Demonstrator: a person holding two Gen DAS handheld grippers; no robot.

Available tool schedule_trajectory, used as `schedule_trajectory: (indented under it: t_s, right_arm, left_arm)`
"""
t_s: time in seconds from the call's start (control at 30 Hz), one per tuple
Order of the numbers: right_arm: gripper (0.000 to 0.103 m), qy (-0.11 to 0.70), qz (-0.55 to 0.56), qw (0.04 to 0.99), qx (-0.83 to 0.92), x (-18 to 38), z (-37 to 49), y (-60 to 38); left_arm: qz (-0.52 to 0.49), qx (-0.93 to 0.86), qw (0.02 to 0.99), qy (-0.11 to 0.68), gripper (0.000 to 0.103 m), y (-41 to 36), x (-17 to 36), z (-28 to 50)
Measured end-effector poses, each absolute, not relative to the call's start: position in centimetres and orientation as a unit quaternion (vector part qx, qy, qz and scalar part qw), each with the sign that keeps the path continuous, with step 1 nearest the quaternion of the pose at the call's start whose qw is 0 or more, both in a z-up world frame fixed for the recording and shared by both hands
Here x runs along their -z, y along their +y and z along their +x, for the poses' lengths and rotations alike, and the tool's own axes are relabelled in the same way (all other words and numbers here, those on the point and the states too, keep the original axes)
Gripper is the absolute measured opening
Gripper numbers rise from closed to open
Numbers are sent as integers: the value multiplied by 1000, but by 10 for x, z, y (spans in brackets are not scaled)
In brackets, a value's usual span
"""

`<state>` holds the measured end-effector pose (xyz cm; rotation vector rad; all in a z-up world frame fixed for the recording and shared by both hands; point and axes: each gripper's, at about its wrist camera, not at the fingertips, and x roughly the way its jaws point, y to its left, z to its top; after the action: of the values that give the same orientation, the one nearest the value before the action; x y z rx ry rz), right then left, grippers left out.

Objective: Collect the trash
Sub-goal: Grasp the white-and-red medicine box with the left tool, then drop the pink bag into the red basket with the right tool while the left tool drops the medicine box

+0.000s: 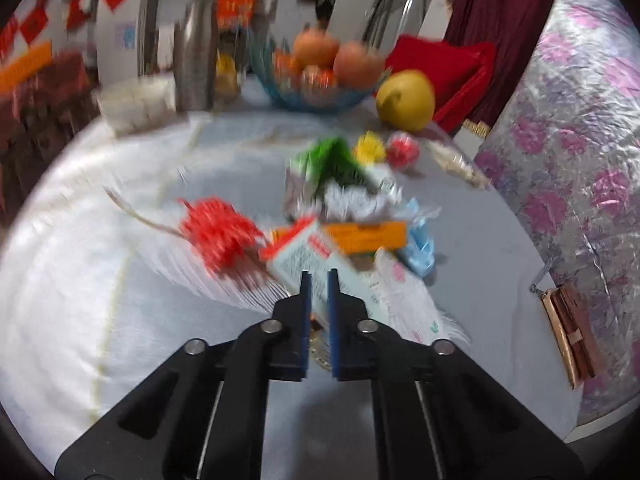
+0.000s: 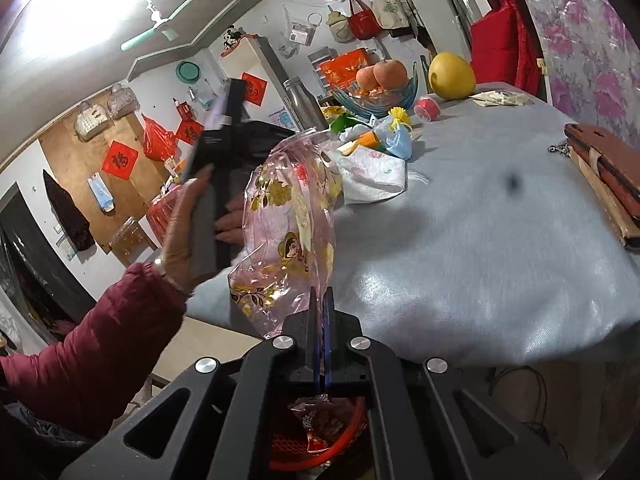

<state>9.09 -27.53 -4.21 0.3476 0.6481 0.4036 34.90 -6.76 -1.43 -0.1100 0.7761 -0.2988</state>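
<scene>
Pinching a thin pink plastic bag, the right gripper has its jaws pressed together on the film at the near table edge; the bag stands up from the pinch, printed with gold flowers. Below it sits a red basket already holding a wrapper. Left gripper hangs over the table with jaws nearly together, nothing clearly between them, frame blurred. Just past its tips lies the trash pile: a white-and-red carton, an orange box, a blue crumpled wrapper, a red frilly bow, green packaging. All look light; cartons are stiffish and crushable, so take them by an edge or corner. Wrappers and the bow are soft, grab by a bunched fold. The bag is slippery and floppy, so hold it near the rim. Farther back: a yellow pomelo and a fruit bowl, not trash.
</scene>
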Motion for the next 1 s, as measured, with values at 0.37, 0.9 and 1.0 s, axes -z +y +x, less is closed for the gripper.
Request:
schedule_trajectory:
  t_s: [0.37, 0.9, 1.0]
  right_arm:
    - [2, 307, 162, 916, -202, 38, 90, -276]
    - [2, 306, 167, 914, -206, 39, 91, -278]
    - [2, 300, 165, 916, -207, 36, 87, -277]
  left_arm:
    - [-37, 121, 905, 406, 75, -78, 15, 349]
    - [-21, 104, 934, 341, 38, -68, -18, 329]
    - [-13, 105, 951, 291, 38, -53, -50, 291]
